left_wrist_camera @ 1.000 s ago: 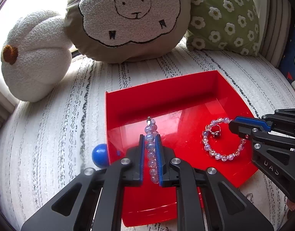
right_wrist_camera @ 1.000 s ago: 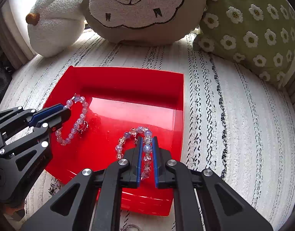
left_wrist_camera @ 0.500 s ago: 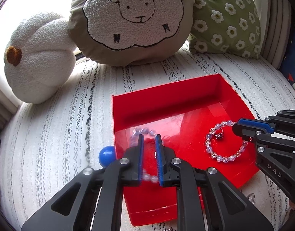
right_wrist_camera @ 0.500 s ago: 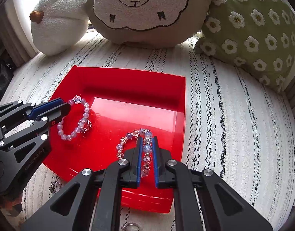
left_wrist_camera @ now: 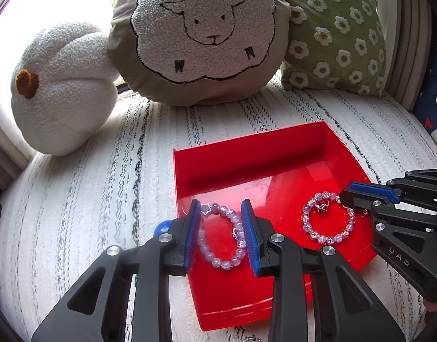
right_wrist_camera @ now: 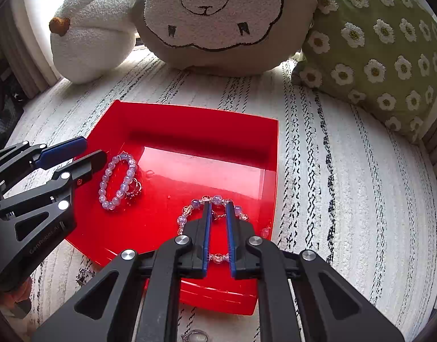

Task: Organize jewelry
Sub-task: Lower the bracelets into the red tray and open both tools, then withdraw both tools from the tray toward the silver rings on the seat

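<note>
Left wrist view: my left gripper [left_wrist_camera: 221, 233], jaws wide, straddles released lilac bead bracelet [left_wrist_camera: 220, 235] in red tray [left_wrist_camera: 247, 154]; right gripper [right_wrist_camera: 217, 236], lower centre, narrowly parted around second bracelet [right_wrist_camera: 211, 208].

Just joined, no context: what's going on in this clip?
A person with two handheld grippers is sorting bead bracelets into a red tray on a striped cushion. The left gripper has open jaws straddling a purple bracelet lying flat in the tray. The right gripper has its jaws slightly apart over a clear-bead bracelet, also resting in the tray. Neither looks gripped now. A few small pieces lie outside the tray's near edge.
</note>
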